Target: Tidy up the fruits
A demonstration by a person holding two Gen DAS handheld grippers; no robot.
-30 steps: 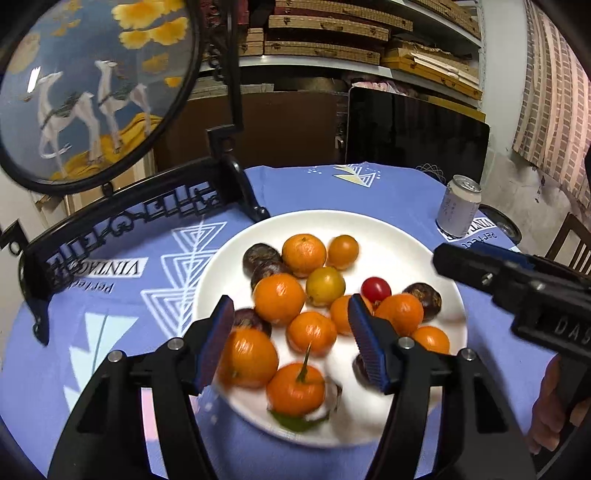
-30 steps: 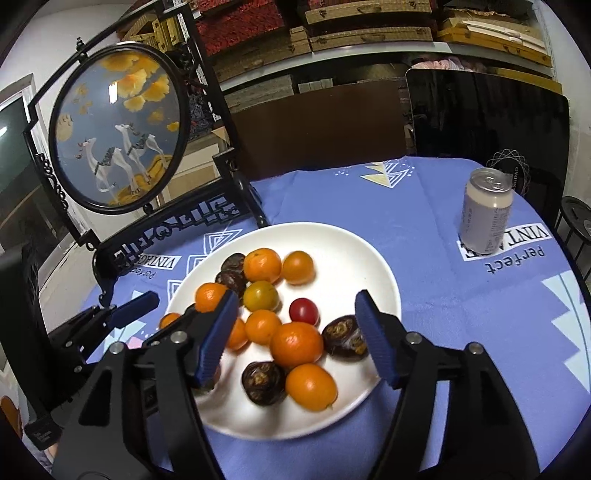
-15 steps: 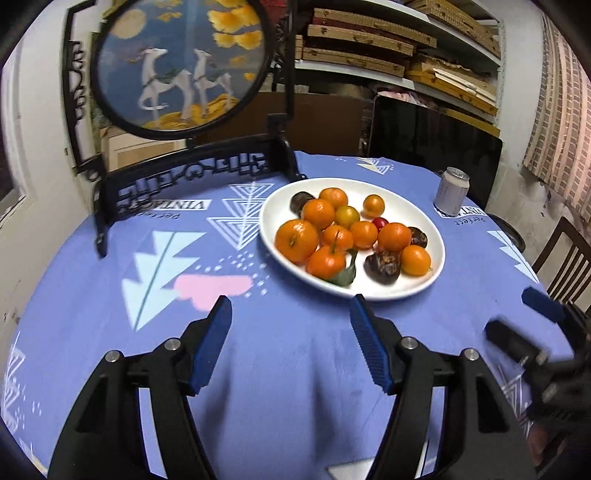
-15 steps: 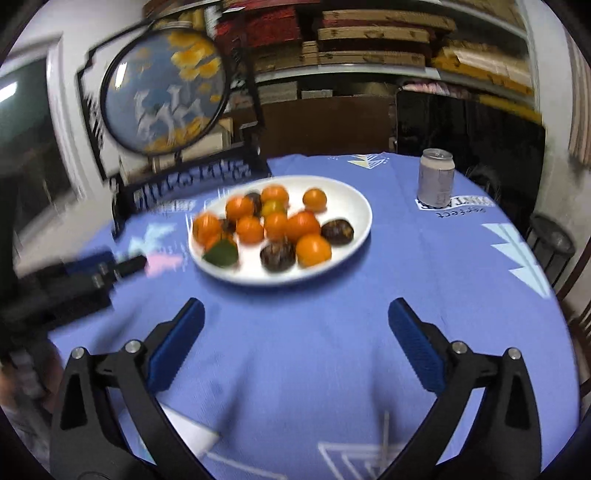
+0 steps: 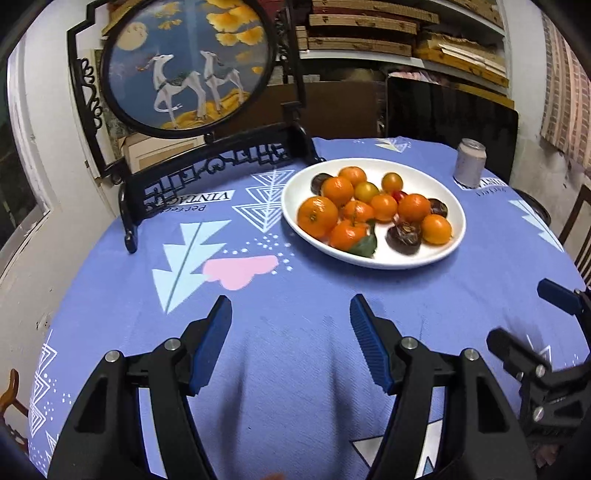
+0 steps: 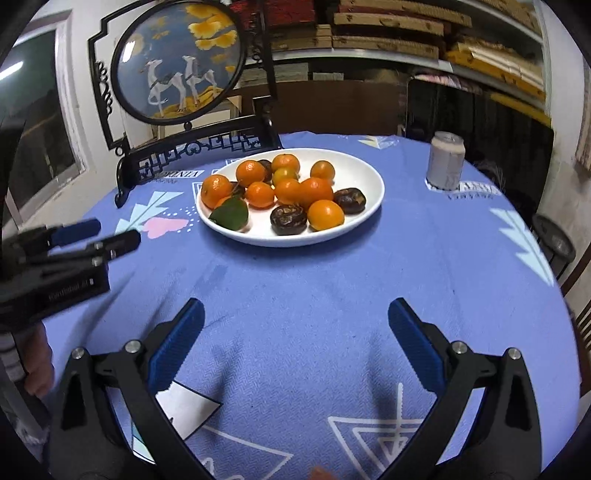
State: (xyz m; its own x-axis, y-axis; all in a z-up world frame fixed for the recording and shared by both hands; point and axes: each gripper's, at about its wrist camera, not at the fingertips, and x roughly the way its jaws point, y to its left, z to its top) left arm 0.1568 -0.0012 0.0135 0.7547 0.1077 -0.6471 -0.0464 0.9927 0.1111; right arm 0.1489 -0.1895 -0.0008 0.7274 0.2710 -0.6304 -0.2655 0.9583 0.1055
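Between plate (image 5: 373, 258) and table's near edge: bare cloth (image 5: 295, 332).

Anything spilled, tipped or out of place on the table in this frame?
Nothing stands out. All the fruit sits inside the white plate, none on the cloth. The can stands upright, apart from the plate. Both the left gripper and right gripper are empty.

place: home dining room | cues: clothed table (image 5: 295, 314), ornamental screen (image 5: 188, 62), cluttered shelves (image 6: 406, 33)
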